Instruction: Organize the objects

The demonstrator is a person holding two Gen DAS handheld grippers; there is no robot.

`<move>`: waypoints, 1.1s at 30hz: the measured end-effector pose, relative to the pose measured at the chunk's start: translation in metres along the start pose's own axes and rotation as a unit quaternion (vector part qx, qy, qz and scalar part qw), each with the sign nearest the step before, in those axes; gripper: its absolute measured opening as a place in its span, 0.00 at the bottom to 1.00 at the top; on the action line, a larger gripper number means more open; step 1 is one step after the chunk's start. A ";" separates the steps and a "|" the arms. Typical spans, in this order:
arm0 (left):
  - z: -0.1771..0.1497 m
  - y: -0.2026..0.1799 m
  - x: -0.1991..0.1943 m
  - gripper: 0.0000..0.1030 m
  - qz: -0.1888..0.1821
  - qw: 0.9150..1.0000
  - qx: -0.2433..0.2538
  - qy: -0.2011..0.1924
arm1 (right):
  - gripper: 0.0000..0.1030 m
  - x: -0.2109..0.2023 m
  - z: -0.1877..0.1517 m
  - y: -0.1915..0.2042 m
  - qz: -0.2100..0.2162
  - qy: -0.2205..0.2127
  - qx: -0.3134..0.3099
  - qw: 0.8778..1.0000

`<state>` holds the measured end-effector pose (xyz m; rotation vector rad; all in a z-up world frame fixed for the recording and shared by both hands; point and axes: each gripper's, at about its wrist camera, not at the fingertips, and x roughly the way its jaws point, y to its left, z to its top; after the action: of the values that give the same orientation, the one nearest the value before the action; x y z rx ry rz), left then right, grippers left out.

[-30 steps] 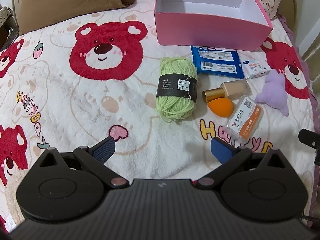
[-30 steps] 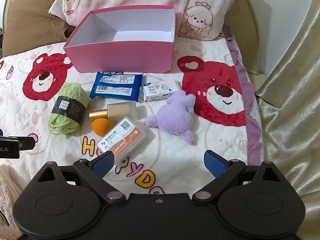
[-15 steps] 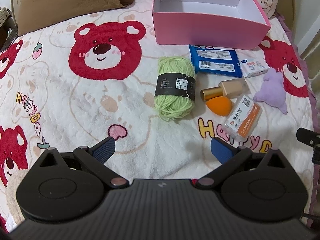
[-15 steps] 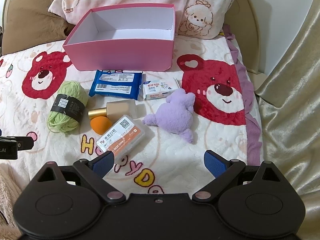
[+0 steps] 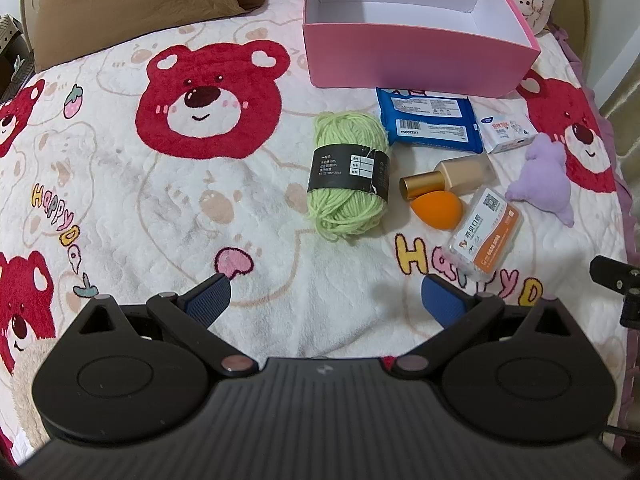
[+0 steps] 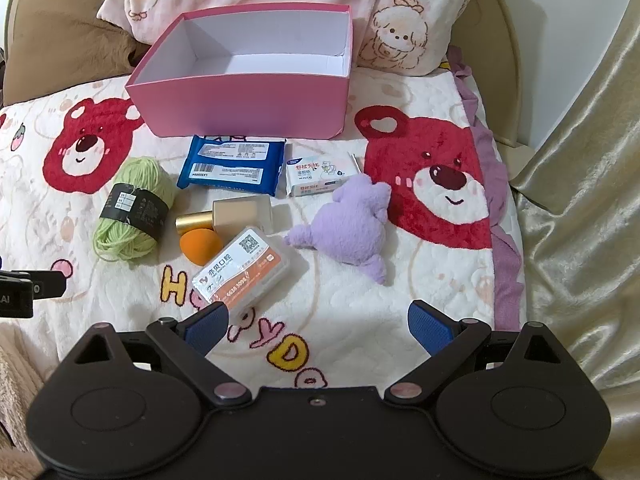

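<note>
Black tongs (image 5: 324, 296) – blue ribbed pads (image 5: 210, 300), silver screws

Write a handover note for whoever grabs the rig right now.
Left hand-held gripper: open, empty, short of the green yarn skein.
Right hand-held gripper: open, empty, near the orange-labelled clear case.
Pink box: empty.
In front of it on the bear blanket: blue wipes pack, white tissue pack, foundation bottle, orange makeup sponge, purple plush.
Done: nothing boxed. Left: likely all seven items.
</note>
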<state>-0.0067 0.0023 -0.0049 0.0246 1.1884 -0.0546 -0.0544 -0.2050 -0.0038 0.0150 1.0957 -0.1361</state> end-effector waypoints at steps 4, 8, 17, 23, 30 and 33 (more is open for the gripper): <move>0.000 -0.001 0.000 1.00 0.000 1.000 0.001 0.000 | 0.95 0.000 0.000 0.000 0.000 0.001 0.000 1.000; -0.001 -0.003 -0.001 1.00 -0.002 1.000 0.002 0.000 | 0.95 0.000 0.000 0.000 0.000 0.002 -0.001 1.000; -0.001 -0.003 -0.002 1.00 -0.003 1.000 0.005 0.001 | 0.95 0.000 0.000 0.000 -0.001 0.003 -0.006 1.000; -0.003 -0.002 -0.009 1.00 -0.006 1.000 0.011 -0.001 | 0.95 -0.002 0.001 0.003 -0.004 0.005 -0.012 1.000; -0.001 0.008 -0.018 1.00 -0.037 0.999 0.008 0.004 | 0.95 -0.006 0.001 0.008 -0.008 0.005 -0.021 1.000; 0.001 0.010 -0.024 1.00 -0.043 0.999 0.020 -0.001 | 0.95 -0.008 0.002 0.011 -0.010 0.004 -0.027 1.000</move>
<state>-0.0140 0.0134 0.0179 0.0092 1.1856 -0.1533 -0.0552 -0.1932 0.0038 -0.0429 1.1073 -0.1243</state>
